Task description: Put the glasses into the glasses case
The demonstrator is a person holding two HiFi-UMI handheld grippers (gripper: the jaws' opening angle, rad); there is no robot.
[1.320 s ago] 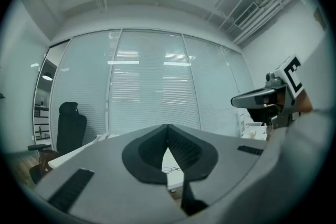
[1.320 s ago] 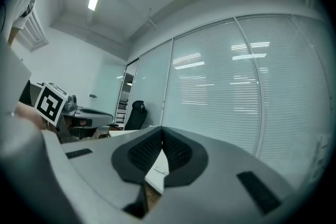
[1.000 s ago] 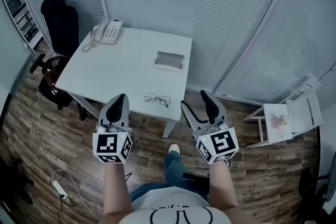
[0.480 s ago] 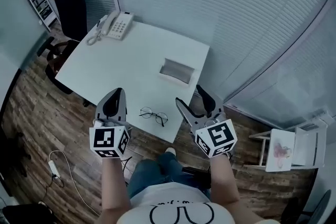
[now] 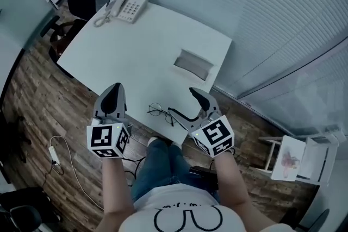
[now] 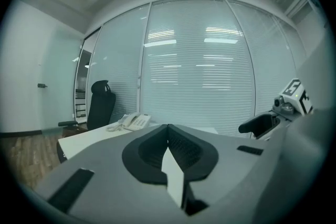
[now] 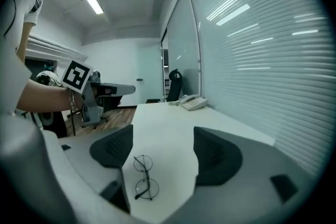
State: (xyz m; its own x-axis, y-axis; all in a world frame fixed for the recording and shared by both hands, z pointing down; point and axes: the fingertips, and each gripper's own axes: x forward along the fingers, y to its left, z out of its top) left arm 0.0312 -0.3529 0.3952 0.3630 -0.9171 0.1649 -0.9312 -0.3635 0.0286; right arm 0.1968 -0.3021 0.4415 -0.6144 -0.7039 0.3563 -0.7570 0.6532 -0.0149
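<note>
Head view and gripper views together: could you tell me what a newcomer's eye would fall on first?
The right tongs, whose jaws have just been opening, stand wide at the near edge of the white table, framing the round glasses that lie ungripped on it. The left tongs hang shut beside them. Farther back sit the grey glasses case and, at the far corner, a telephone.
</note>
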